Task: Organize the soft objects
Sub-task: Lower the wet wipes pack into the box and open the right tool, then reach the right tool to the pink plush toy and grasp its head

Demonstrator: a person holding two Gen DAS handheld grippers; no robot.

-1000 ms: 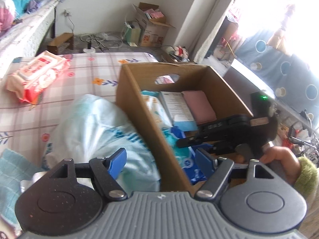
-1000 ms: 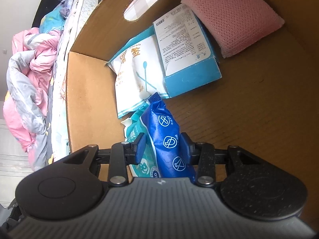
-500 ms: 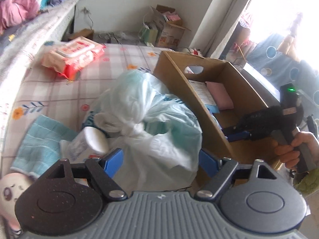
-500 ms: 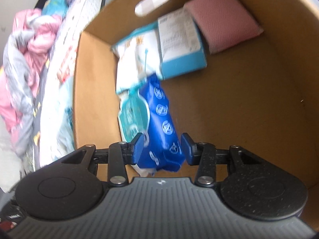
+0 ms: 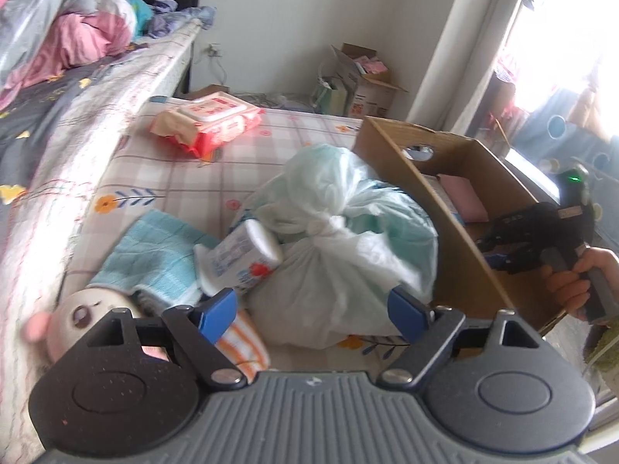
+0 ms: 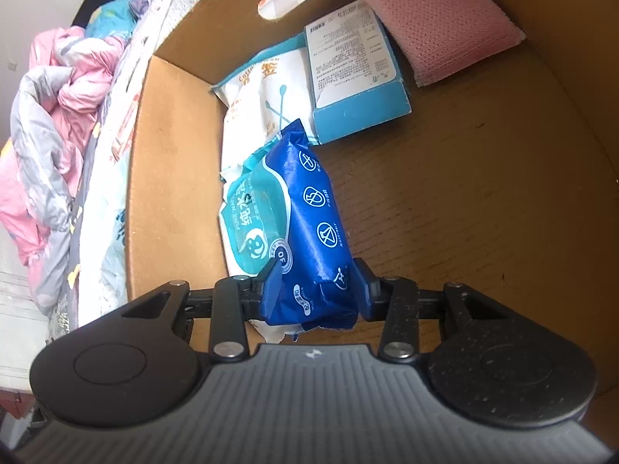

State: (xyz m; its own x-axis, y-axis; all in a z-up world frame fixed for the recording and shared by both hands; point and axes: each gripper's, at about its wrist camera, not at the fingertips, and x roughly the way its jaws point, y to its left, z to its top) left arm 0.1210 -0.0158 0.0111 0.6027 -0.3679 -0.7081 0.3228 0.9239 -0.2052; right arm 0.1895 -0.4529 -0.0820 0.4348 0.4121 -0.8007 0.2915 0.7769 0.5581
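Right tool (image 6: 315,290) clenching the blue wipes pack (image 6: 309,228) between both pads, holding it inside the cardboard box (image 6: 174,178), close to the left wall. Lying deeper in the box: a cotton swab bag (image 6: 267,92), a teal carton (image 6: 356,77) and a pink cloth (image 6: 437,19). Left tool (image 5: 313,309) released and opening wider, its pads standing on both sides of the knotted white plastic bag (image 5: 340,247) without pressing it. Resting on the checked surface (image 5: 162,178) beside the box (image 5: 456,255): the bag, a white bottle (image 5: 240,259), a teal towel (image 5: 154,251) and a red wipes pack (image 5: 209,120).

Left tool (image 5: 313,311) opening over knotted bag (image 5: 340,247), cardboard box (image 5: 456,239) beside
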